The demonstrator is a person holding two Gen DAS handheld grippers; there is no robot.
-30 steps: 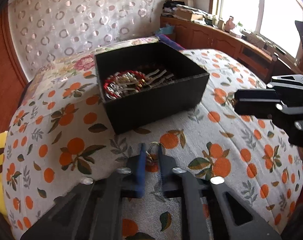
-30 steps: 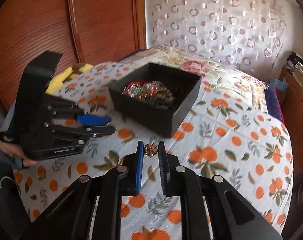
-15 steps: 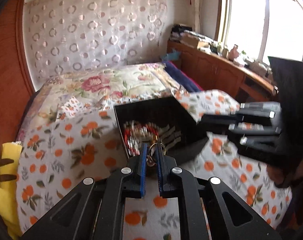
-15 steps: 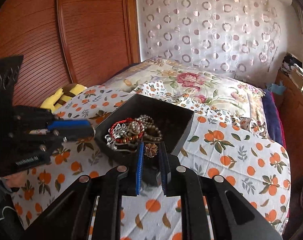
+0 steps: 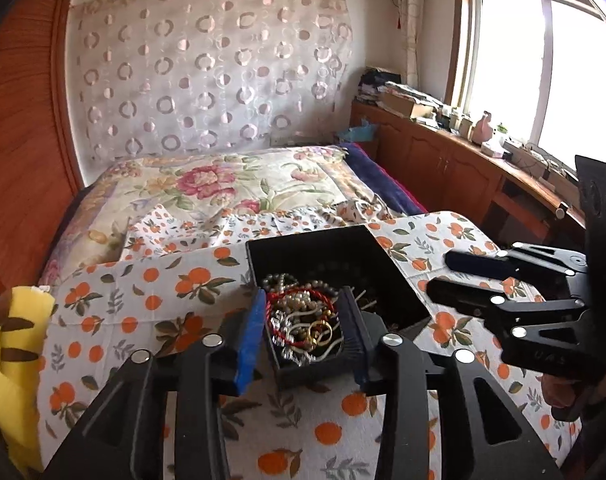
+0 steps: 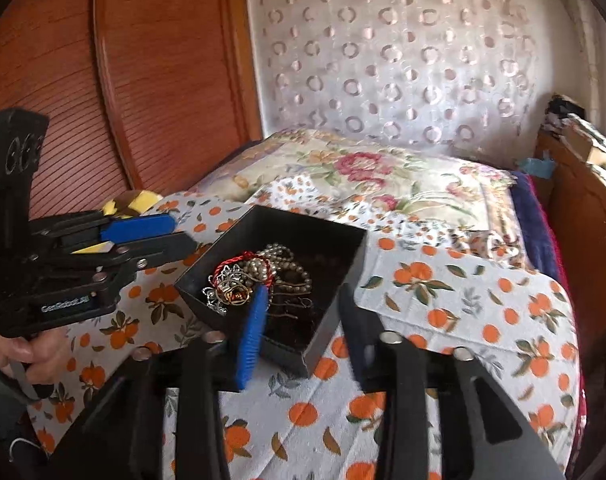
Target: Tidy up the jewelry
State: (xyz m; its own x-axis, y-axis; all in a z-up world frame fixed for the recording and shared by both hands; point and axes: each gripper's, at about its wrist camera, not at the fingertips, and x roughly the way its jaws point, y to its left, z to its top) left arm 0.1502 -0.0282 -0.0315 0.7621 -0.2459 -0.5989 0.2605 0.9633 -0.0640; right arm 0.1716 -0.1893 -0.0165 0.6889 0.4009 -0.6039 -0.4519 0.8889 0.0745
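A black open box (image 5: pixel 399 280) sits on the orange-print cloth and holds a tangle of jewelry (image 5: pixel 303 320): pearl strands, a red cord bracelet, gold rings. It also shows in the right wrist view (image 6: pixel 343 280), with the jewelry (image 6: pixel 255 276) inside. My left gripper (image 5: pixel 303 336) is open and empty above the box's near corner. My right gripper (image 6: pixel 303 320) is open and empty above the box's near edge. Each gripper shows in the other's view, the right one (image 5: pixel 471 276) and the left one (image 6: pixel 143 236).
The orange-print cloth (image 5: pixel 143 312) covers a bed with a floral quilt (image 5: pixel 207 188) behind. A yellow striped toy (image 5: pixel 7 352) lies at the left edge. A wooden headboard (image 6: pixel 103 80) stands left, wooden cabinets (image 5: pixel 443 168) and a window right.
Both grippers opened above the box. The ring held by the left and the flower piece held by the right are no longer between the fingers.
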